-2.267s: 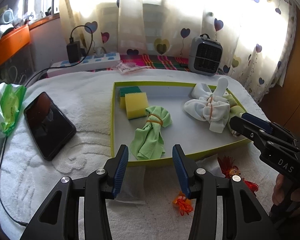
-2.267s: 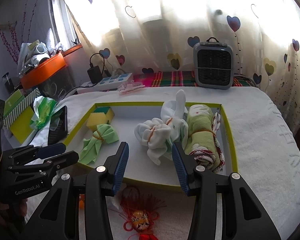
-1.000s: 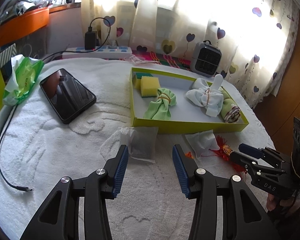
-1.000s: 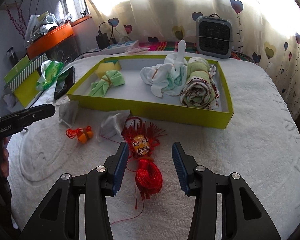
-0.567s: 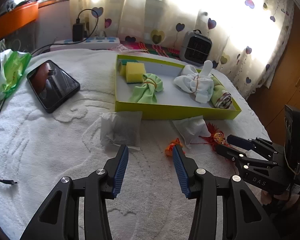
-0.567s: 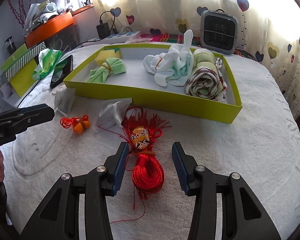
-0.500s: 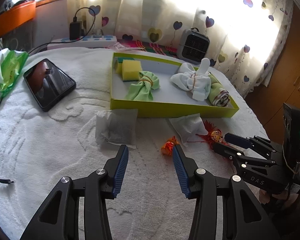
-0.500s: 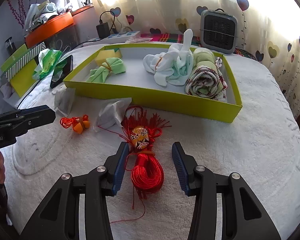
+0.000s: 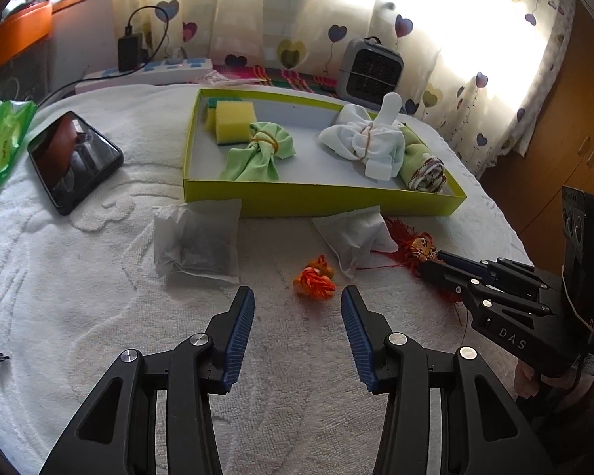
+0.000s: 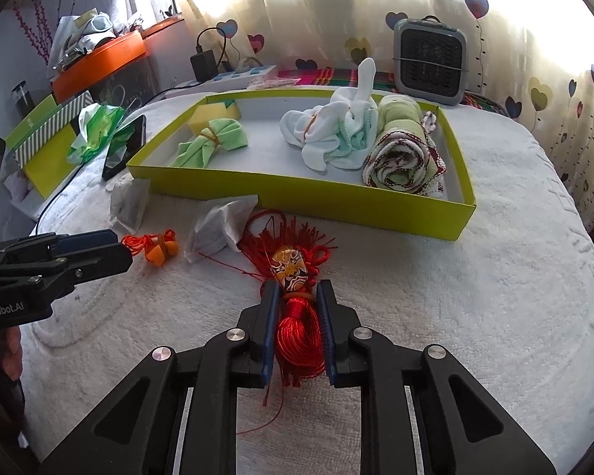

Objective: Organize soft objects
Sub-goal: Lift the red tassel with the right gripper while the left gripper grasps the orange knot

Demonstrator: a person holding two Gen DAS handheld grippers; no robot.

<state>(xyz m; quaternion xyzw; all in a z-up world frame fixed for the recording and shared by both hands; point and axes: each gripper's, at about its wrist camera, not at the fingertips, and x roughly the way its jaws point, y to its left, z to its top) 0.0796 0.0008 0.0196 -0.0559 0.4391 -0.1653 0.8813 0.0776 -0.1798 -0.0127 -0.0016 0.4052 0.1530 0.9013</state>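
Red silk cord is what I am clamping: my right gripper (image 10: 296, 308) has just been closing, and its pads are now pressing on the wound body of the red tassel charm (image 10: 297, 316), just behind its painted mask face. I am taking it there, I judge, because the coil is the thickest part, and the loose fringe would slip. The charm is lying on the white towel-covered surface (image 10: 475, 316), near its front edge and just in front of the yellow-green tray (image 10: 336, 202).

My left gripper (image 9: 297, 316) is hanging with its jaws apart and nothing between them, pointing down at the small orange tassel knot (image 9: 314, 279), which is lying just ahead of it, probably lined up as its own pick.

Counting what is outside the tray: two tasselled charms and two white sachets, one (image 9: 196, 239) nearer the left edge and one (image 9: 352, 233) touching the red fringe. Inside the tray I am seeing four soft things: one yellow sponge (image 9: 233, 126), one green cloth bundle (image 9: 259, 154), one white cloth bundle (image 9: 366, 142) and one rolled towel (image 9: 421, 162). The tray's middle is bare, so there is room for the rest.
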